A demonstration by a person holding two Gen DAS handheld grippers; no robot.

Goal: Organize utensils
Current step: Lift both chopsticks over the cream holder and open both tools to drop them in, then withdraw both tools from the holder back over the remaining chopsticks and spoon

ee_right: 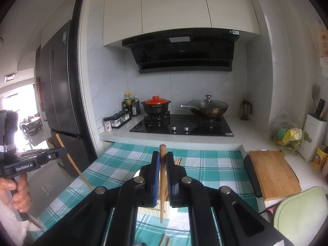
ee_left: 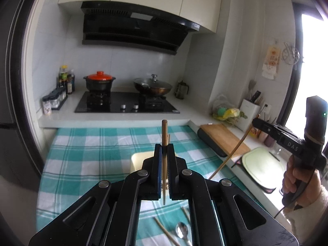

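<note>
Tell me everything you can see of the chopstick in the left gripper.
The chopstick is a slim, light-brown stick, wooden by its look, with a blunt top end. It stands almost upright, clamped between the blue pads of the left gripper, thick end above the fingertips, thin end hanging below. It hangs over the checked cloth, touching nothing else visible. Another chopstick shows just behind it.

Checked cloth (ee_left: 86, 143) lay bare on its left and far parts, open for passage. Cream tray (ee_left: 139, 157) sat mid-cloth below both raised grippers; loose chopsticks (ee_left: 164, 231) and spoon (ee_left: 181, 230) cluttered the near edge. Wooden board (ee_right: 272, 172) and green board (ee_right: 301, 213) crowded the right counter.
</note>
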